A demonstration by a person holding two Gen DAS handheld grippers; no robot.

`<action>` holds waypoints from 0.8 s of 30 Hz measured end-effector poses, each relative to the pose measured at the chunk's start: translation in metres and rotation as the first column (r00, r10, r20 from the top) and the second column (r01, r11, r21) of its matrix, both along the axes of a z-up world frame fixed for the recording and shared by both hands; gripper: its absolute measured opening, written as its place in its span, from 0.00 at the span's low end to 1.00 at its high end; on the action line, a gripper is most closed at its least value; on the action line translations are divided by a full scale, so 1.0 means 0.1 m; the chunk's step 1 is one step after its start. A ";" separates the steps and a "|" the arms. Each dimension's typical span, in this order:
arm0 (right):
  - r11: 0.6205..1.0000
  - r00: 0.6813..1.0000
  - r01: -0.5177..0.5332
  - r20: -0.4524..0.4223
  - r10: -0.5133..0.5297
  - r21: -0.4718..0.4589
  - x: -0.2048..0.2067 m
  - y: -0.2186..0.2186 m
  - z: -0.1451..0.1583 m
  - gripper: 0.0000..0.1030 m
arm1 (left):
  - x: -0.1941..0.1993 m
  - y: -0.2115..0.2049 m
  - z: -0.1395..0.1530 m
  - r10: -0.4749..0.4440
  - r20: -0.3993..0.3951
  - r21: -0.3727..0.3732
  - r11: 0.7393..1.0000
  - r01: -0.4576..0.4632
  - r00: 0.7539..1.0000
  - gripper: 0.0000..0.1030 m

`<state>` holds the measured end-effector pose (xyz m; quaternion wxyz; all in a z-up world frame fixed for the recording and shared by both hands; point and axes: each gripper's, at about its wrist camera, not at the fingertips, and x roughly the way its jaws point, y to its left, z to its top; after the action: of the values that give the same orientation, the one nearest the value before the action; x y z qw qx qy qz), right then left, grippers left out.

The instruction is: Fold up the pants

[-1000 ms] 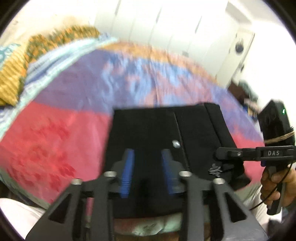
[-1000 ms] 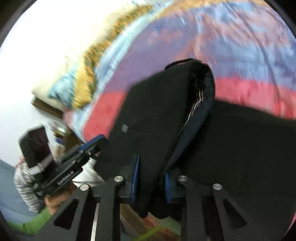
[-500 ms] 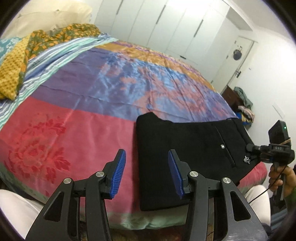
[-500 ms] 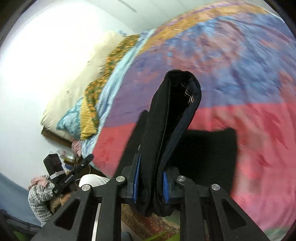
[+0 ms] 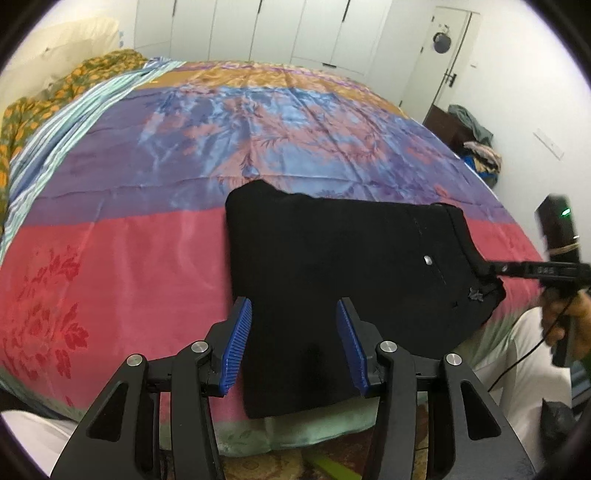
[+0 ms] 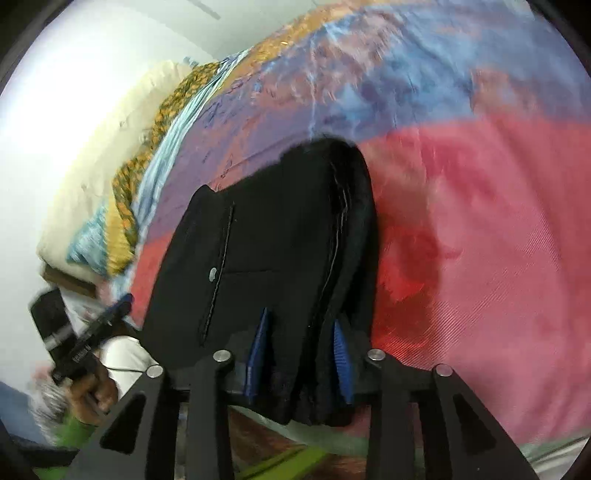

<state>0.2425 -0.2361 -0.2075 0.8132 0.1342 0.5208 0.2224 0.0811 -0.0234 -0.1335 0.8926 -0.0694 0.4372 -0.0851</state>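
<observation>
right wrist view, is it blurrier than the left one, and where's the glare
Yes: the right wrist view smears the bedspread and the left hand-held gripper, with the wall blown out upper left; the left wrist view is sharp on the pants, blurred only at the right hand-held gripper.

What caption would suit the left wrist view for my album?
Open left gripper hovering over folded black pants on a colourful bedspread.

A home bedroom: a wide bed (image 5: 110,266) under a satin bedspread banded in red, purple, blue and orange, pillows (image 5: 74,40) at its head, white built-in wardrobe doors (image 5: 258,29) along the far wall, and piled clothes (image 5: 480,151) in the corner beside a white door (image 5: 448,55).
</observation>
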 end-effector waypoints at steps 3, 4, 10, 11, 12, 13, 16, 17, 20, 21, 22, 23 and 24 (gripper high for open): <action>0.987 0.985 -0.035 0.161 0.060 -0.155 -0.13 0.19 0.41 0.33 | 0.03 -0.05 0.03 0.010 0.004 0.011 1.000 -0.010 1.000 0.51; 0.981 0.973 -0.050 0.213 0.090 -0.186 -0.21 0.27 0.54 0.33 | 0.03 -0.07 0.03 0.012 0.003 0.012 1.000 -0.012 1.000 0.52; 0.942 0.920 -0.157 0.303 0.249 -0.295 -0.72 0.66 0.58 0.32 | -0.02 -0.22 -0.10 0.005 -0.030 0.062 0.998 -0.003 1.000 0.52; 0.936 0.936 -0.158 0.254 0.244 -0.315 -0.75 0.67 0.40 0.32 | -0.03 -0.25 -0.14 -0.001 -0.046 0.069 0.998 0.004 0.999 0.53; 0.929 0.951 -0.159 0.200 0.235 -0.334 -0.74 0.67 0.23 0.33 | -0.03 -0.30 -0.22 -0.011 -0.076 0.085 0.996 0.018 0.997 0.53; 0.923 0.959 -0.155 0.171 0.226 -0.353 -0.78 0.65 0.08 0.33 | -0.02 -0.34 -0.28 -0.018 -0.094 0.105 0.994 0.028 0.995 0.53; 0.933 0.958 -0.130 0.201 0.206 -0.336 -0.83 0.61 0.03 0.32 | -0.08 -0.46 -0.33 -0.034 -0.090 0.183 0.982 0.050 0.995 0.55; 0.932 0.960 -0.128 0.195 0.203 -0.339 -0.82 0.61 0.06 0.32 | -0.09 -0.48 -0.31 -0.038 -0.089 0.192 0.980 0.055 0.995 0.56; 0.926 0.960 -0.136 0.185 0.211 -0.351 -0.78 0.64 0.06 0.32 | -0.10 -0.48 -0.31 -0.032 -0.095 0.185 0.982 0.050 0.995 0.58; 0.925 0.960 -0.139 0.182 0.213 -0.353 -0.77 0.66 0.03 0.32 | -0.10 -0.48 -0.31 -0.032 -0.095 0.184 0.982 0.049 0.995 0.58; 0.924 0.961 -0.144 0.173 0.217 -0.355 -0.76 0.66 0.06 0.32 | -0.11 -0.47 -0.30 -0.031 -0.096 0.185 0.982 0.049 0.995 0.58; 0.921 0.962 -0.152 0.161 0.221 -0.359 -0.75 0.67 0.10 0.32 | -0.11 -0.47 -0.30 -0.030 -0.097 0.185 0.982 0.048 0.995 0.58; 0.919 0.962 -0.159 0.151 0.226 -0.360 -0.75 0.67 0.11 0.32 | -0.11 -0.46 -0.29 -0.028 -0.098 0.184 0.982 0.046 0.995 0.58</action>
<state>0.1676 -0.1693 -0.1962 0.8440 -0.0841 0.4825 0.2186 0.0698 -0.0696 -0.1629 0.8716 0.0184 0.4864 -0.0571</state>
